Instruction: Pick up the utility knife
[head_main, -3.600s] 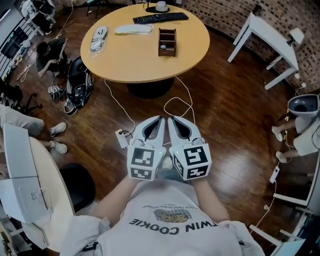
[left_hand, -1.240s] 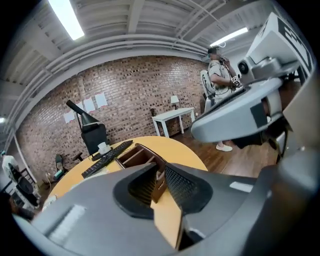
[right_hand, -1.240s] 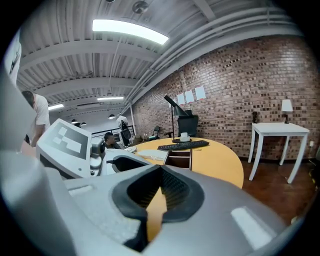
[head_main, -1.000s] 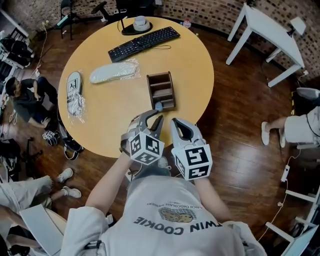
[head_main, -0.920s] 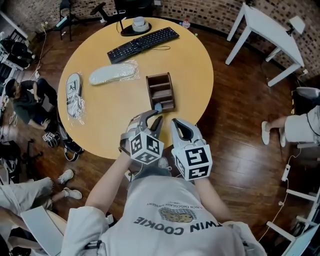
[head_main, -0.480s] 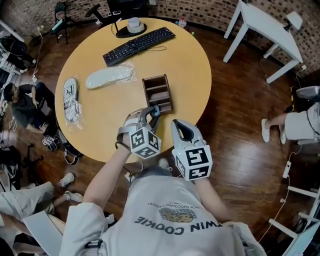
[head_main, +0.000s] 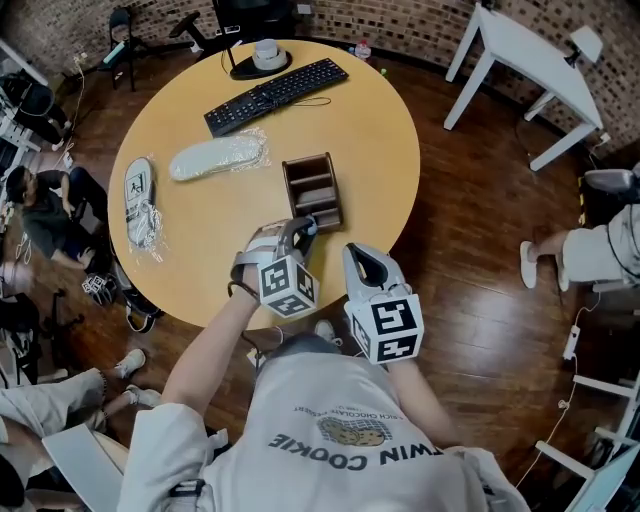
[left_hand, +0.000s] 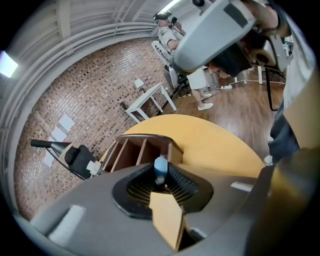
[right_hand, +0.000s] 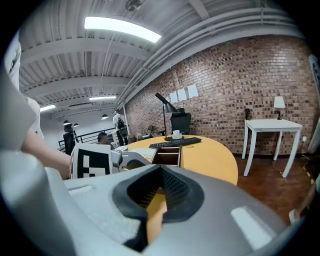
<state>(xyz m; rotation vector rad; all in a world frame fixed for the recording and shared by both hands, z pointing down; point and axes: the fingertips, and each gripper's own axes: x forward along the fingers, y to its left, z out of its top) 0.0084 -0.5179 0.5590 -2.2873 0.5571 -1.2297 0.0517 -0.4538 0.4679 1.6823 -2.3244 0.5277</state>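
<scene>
Utility knife (left_hand: 160, 170): standing in wooden organizer (head_main: 312, 190), blue end between left tongs (head_main: 298, 230), which have just been closing and are pinching it. Seemingly light, rigid, smooth; handle-end hold suits. Right tongs (head_main: 360, 252) idling alongside, narrow, empty.

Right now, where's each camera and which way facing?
Head view: on head, steeply down at table; shows torso, left claw, right claw.
Left gripper view: on left claw, facing organizer; own jaws have just been closing, knife between them.
Right gripper view: on right claw, facing organizer; own jaws, left claw show.
All share organizer.
</scene>
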